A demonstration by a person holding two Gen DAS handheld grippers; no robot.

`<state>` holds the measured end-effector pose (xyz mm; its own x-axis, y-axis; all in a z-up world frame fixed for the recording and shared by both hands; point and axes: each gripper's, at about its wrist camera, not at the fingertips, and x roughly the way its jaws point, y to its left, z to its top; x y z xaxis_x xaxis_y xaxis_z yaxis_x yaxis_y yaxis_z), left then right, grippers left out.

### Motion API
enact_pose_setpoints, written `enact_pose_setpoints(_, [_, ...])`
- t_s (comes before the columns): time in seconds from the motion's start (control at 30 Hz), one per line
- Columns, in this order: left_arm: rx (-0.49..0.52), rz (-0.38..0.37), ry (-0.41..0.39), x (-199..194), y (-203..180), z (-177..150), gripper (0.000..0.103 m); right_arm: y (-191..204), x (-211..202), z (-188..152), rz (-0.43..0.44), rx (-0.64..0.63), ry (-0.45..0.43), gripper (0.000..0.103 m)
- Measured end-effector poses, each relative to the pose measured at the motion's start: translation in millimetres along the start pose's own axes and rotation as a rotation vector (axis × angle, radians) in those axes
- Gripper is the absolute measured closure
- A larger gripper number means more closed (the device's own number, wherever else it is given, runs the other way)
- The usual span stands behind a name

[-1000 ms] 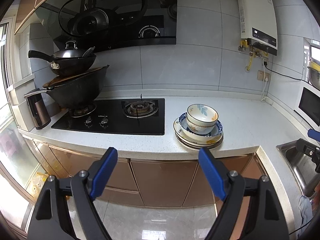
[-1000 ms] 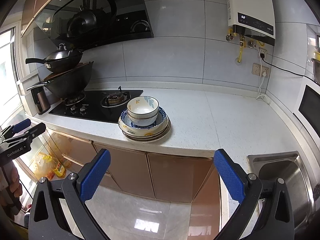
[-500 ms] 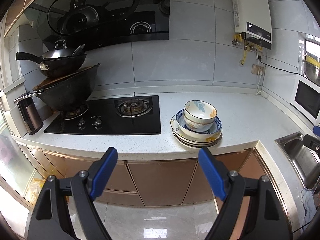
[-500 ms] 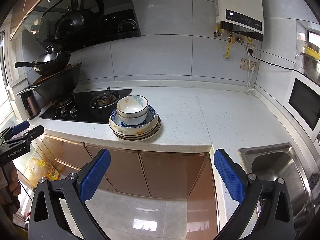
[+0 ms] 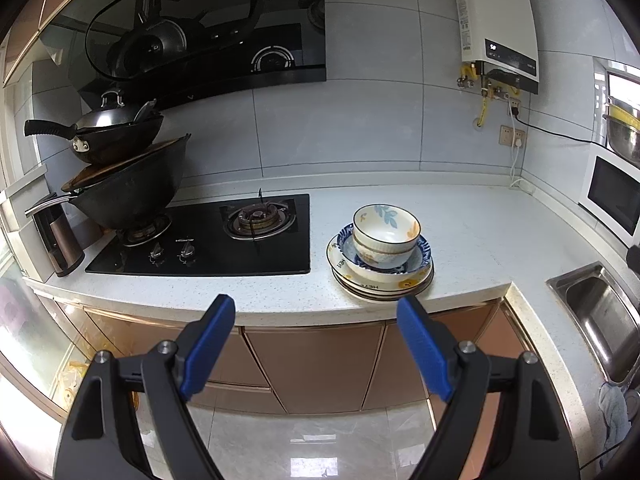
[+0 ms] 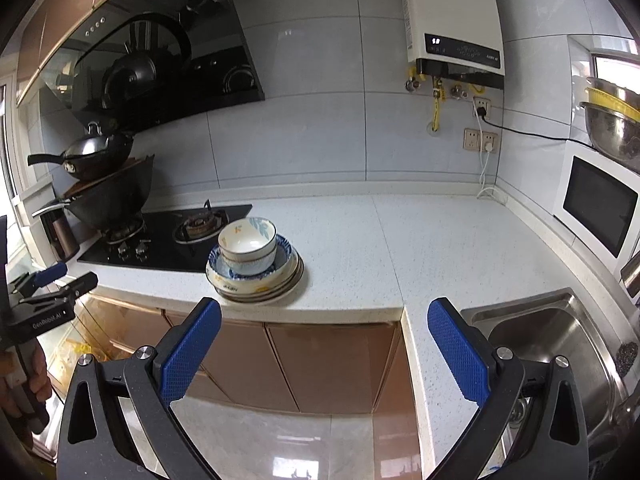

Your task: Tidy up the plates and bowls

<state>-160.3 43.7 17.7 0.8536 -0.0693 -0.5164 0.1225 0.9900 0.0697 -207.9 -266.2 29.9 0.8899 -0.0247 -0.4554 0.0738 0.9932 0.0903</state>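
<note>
While both claws hang in front of the bench edge, over the floor and cabinet doors, neither one grips anything. The left claw [image 5: 316, 344] has its blue pads spread wide with empty air between them, and the right claw [image 6: 324, 344] stands just as wide and just as empty. In the right wrist view, the left claw also shows at the far left edge, held by a hand [image 6: 18, 388].

Beyond the pads, near the front edge of the white bench [image 5: 472, 236], sits the stack of dishes. At the bottom lie several flat plates [image 5: 380, 284], on them a blue-patterned bowl [image 5: 416, 258], and inside that two smaller cream bowls [image 5: 386, 228] with leaf prints, nested upright. The stack stands just to the right of the black gas hob [image 5: 208, 244] and well apart from the steel sink [image 6: 556, 344] on the right side.

Farther out, two dark woks [image 5: 120, 176] are piled on the left burner, and a white water heater [image 5: 496, 20] hangs on the tiled wall. A microwave [image 6: 600, 208] stands at the far right.
</note>
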Motion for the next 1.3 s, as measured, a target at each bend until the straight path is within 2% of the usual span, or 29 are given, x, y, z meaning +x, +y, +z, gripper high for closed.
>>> enact_pose_setpoints(0.63, [-0.024, 0.072, 0.015, -1.5, -9.0, 0.4, 0.02, -21.1, 22.3, 3.2, 0.05, -0.008, 0.037, 0.001])
enact_pose_setpoints(1.03, [-0.034, 0.069, 0.016, -2.7, -7.5, 1.0, 0.02, -29.4, 24.9, 2.9, 0.072, 0.032, 0.054, 0.001])
enact_pose_setpoints(1.3, [-0.029, 0.062, 0.024, -6.1, -9.1, -3.4, 0.02, -28.5, 29.1, -0.7, 0.051, 0.037, 0.078, 0.001])
